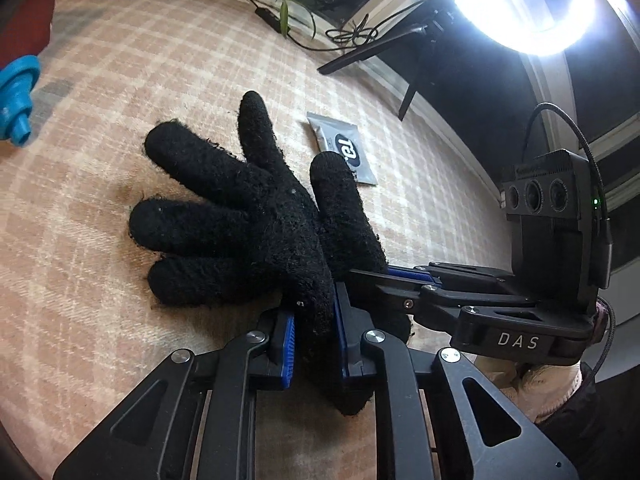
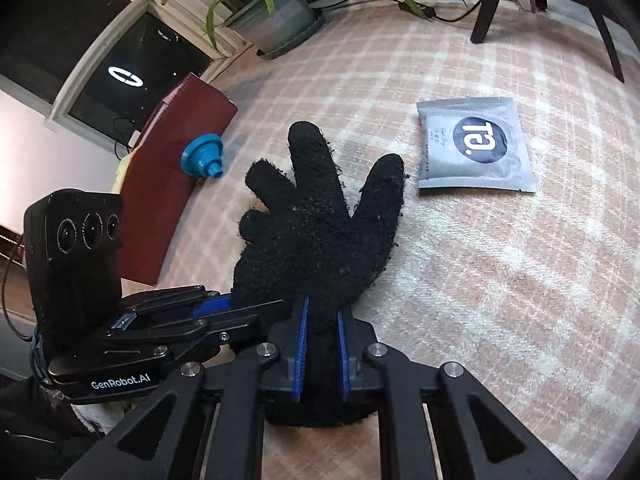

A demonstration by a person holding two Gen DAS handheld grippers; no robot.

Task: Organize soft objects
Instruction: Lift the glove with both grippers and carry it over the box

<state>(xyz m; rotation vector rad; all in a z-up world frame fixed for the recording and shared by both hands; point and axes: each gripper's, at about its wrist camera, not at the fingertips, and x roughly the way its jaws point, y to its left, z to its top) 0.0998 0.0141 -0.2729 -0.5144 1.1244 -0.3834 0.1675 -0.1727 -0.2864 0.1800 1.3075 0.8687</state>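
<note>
While the black glove [image 1: 256, 216] lies flat on the checked blanket [image 1: 100, 240] | left gripper [image 1: 314, 332] and right gripper [image 2: 322, 344] both clamped on its cuff, side by side | glove's fingers point straight away from both | neither hand nearer.
</note>
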